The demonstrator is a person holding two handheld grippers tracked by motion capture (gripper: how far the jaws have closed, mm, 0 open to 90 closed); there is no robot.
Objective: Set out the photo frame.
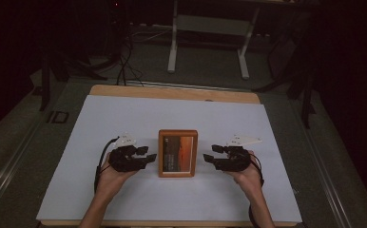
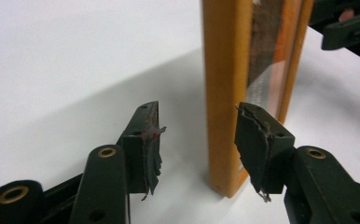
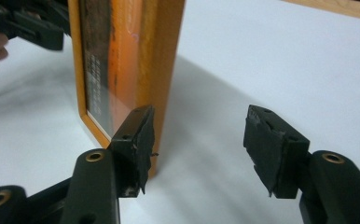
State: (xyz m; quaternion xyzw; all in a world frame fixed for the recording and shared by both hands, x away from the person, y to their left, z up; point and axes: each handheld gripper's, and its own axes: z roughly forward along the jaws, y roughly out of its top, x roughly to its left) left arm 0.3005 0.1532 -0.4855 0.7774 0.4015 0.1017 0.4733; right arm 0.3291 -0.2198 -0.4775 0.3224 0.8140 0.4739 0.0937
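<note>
Frayed pads point(image 2: 152, 140) on my left gripper point(image 2: 197, 144) stand apart, nothing pinched; my right gripper point(image 3: 199, 144) gapes too. Between both lies the wooden picture frame point(image 1: 178, 153), flat, just ahead of each. Closing unevenly, I might shove it sideways or let an edge slip.

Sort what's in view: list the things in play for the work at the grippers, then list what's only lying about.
In play:
picture frame
left gripper, fingers open
right gripper, fingers open
white sheet under the picture frame

Lying about:
white desk legs behind the table
floor cables
</note>
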